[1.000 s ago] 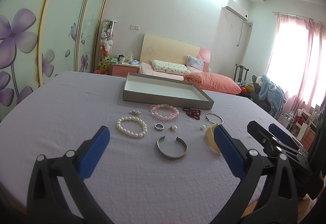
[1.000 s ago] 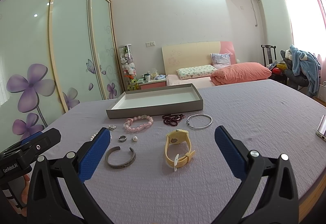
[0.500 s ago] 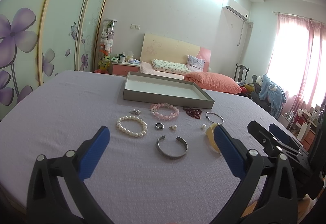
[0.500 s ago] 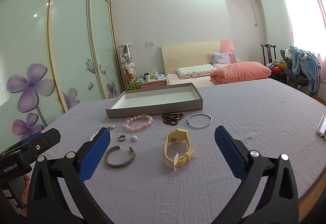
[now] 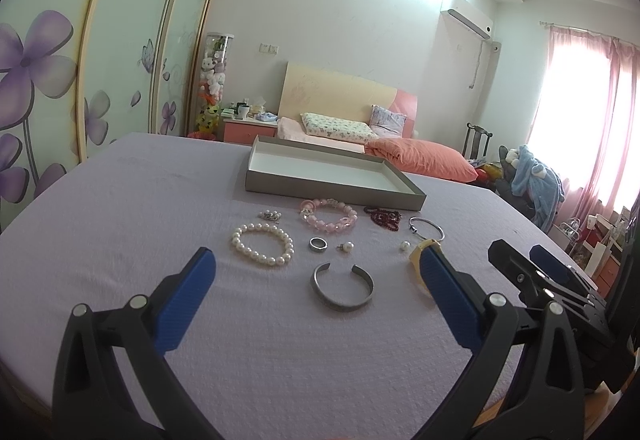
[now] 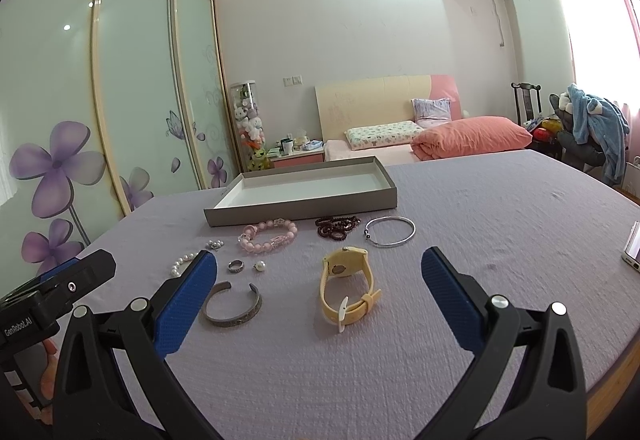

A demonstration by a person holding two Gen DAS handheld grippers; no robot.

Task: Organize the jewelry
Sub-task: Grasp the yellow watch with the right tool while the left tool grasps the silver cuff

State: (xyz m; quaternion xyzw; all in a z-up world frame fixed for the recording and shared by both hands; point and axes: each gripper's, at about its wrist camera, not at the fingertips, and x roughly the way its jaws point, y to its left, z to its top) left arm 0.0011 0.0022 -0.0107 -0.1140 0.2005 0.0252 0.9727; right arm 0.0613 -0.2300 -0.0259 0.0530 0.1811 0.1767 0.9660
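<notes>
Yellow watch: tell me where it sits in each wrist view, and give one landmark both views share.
Left wrist view: the yellow watch is right of centre, mostly hidden behind the left hand-held gripper's blue right finger pad.
Right wrist view: the yellow watch lies in full view near the centre, between the pads.
Shared landmark: the grey tray beyond the jewelry.

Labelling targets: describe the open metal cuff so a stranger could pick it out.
Start at the grey tray on the purple bedspread; the jewelry lies in front of it. The open metal cuff lies nearest the cameras, beside the yellow watch. It alone is a wide grey band with a gap.
</notes>
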